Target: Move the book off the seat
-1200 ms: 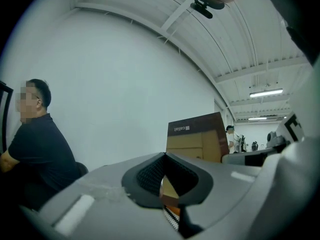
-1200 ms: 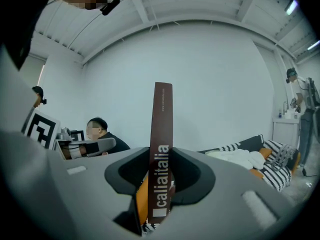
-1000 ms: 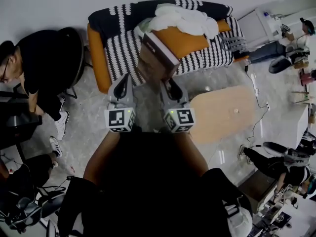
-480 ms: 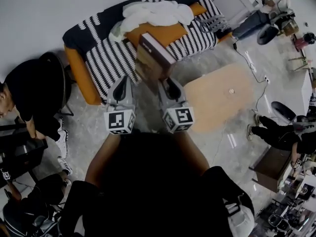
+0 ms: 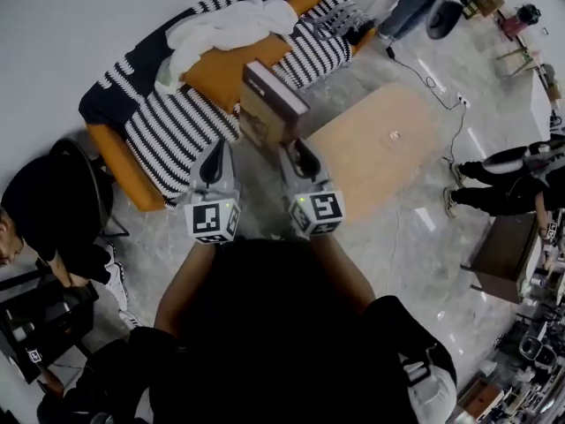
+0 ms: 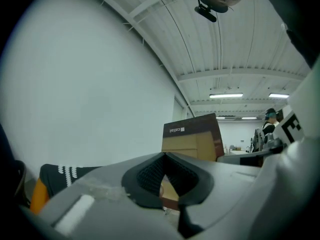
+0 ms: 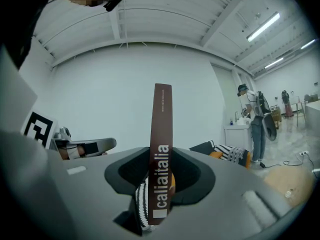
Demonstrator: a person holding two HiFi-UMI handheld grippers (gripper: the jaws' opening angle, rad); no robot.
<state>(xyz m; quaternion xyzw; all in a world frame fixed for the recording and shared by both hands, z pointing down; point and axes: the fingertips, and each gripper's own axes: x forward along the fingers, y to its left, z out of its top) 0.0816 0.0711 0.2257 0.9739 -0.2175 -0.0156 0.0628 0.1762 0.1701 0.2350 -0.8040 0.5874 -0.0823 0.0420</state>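
**Book is off the seat and held up between both tools**

The tan hardback book with a dark brown spine [image 5: 269, 104] hangs upright in the air. It is clear of the black-and-white striped sofa with orange sides [image 5: 168, 131] and, in the head view, sits beside the left edge of the light wooden tabletop [image 5: 371, 148].

The right tool [image 5: 296, 153] is clamped on it, with the printed spine standing straight between the jaws. The left tool [image 5: 217, 153] has narrowed to a slim gap, and the book's lower edge appears pinched there.

The step in hand looks like the carry to a resting place. To do it well:
- Keep both clamps even and the book vertical.
- Swing it across to the bare wood by the tabletop's left edge.
- Lower it until the wood takes its weight, and only then let the jaws part.

A small pale object [image 5: 395, 134] lies toward the tabletop's far right corner and is best left undisturbed.

On the sofa are an orange cushion [image 5: 225, 69] and a crumpled white cloth [image 5: 221, 25]. A thin cable [image 5: 424, 69] runs along the floor beyond the tabletop's far edge. A seated person in black [image 5: 53, 210] is well off to the left, and another person [image 5: 503, 184] is beyond the right edge.
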